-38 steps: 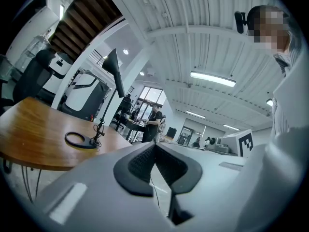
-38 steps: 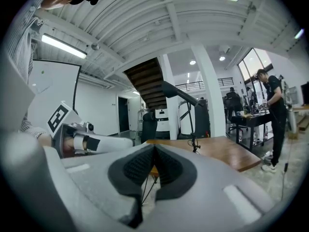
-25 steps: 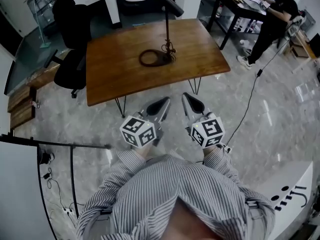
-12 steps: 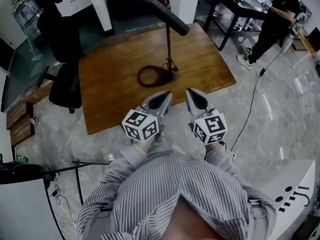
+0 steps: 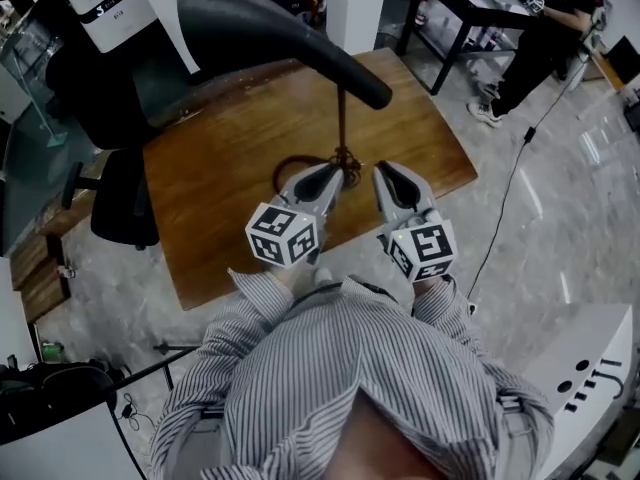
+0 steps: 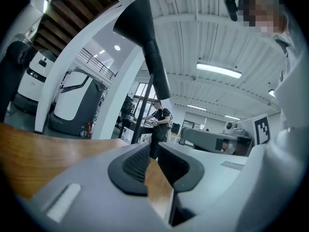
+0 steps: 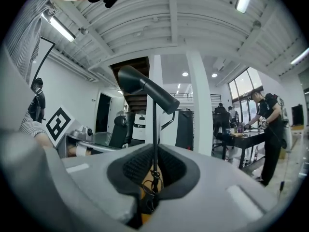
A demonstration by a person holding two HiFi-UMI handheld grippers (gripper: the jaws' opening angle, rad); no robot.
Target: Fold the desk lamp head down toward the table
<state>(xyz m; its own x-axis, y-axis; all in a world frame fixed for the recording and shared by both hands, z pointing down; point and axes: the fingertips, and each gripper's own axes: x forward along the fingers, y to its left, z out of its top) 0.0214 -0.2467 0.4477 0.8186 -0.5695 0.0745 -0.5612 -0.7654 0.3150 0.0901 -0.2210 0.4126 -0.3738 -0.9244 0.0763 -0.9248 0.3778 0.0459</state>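
Desk lamp head [image 5: 270,23]: raised and untouched. It is carried on a thin pole [image 5: 341,118] that rises from a ring base [image 5: 283,171] on the wooden table [image 5: 200,238], and from the pole top it runs out toward 10 o'clock. No folding is done; the reach, the grip and the whole downward swing are left.

The left gripper [image 5: 325,180] and right gripper [image 5: 392,176] lie level at 6 o'clock of the pole, near the lamp but apart from it. Both sets of jaws are opening and only narrowly parted, with nothing between the pads. The left slot frames bare tabletop; the right frames the pole farther off.

Hidden: the joint under the head, and the base's near arc behind the left gripper. The tangle at the pole's foot is too small to read.
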